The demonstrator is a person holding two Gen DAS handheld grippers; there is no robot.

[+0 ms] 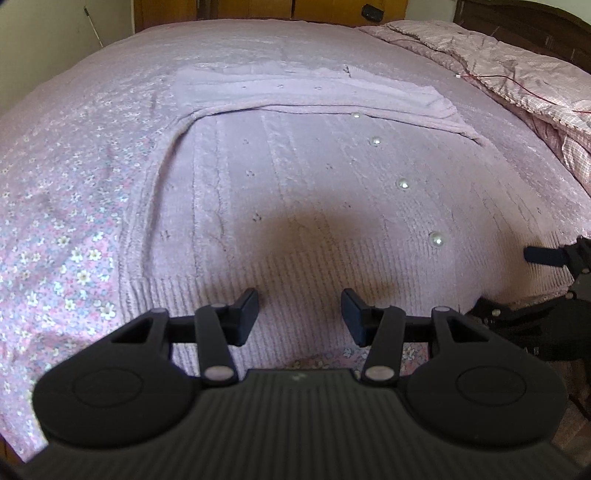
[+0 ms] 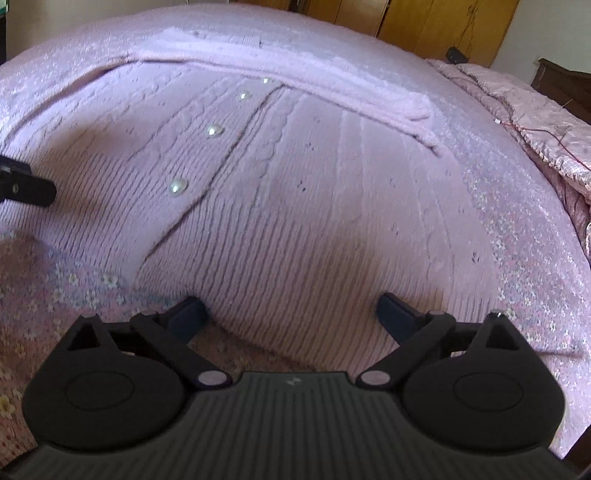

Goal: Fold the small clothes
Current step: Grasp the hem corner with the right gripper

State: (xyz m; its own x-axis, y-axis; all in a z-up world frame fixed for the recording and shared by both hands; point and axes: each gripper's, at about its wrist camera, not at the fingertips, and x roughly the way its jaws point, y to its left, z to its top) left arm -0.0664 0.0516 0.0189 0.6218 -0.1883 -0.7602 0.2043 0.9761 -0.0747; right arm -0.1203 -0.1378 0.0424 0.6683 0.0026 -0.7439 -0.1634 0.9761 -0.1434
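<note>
Both claws hang over the near hem of the cardigan (image 1: pixel 295 177), and we hold one in each hand. Our left claw (image 1: pixel 300 316) stands half open above the ribbed hem, nothing between its fingers (image 1: pixel 246 310), which hover clear of the knit as far as we can tell. Our right claw (image 2: pixel 291 314) is spread wide, its fingers (image 2: pixel 397 312) straddling a broad stretch of the hem; its left pad sits right at the hem edge, but we cannot tell whether either pad touches the wool. Neither claw grips anything. From the left view, the right claw shows at the right edge, beside the cardigan's lower corner; from the right view, one finger of the left claw pokes in at the left edge. We see the lilac cardigan lying flat on the bed (image 1: pixel 66 236), front up, hem toward us, with four pearl buttons (image 1: pixel 402 183) running in a line up the placket. A sleeve (image 1: pixel 332 98) is folded across the top of the body, lying crosswise from left to right. Under it all is a pink floral sheet, and a pink quilt (image 1: pixel 517 70) is bunched along the far right side of the bed. Wooden cupboard doors (image 2: pixel 424 22) stand behind.
</note>
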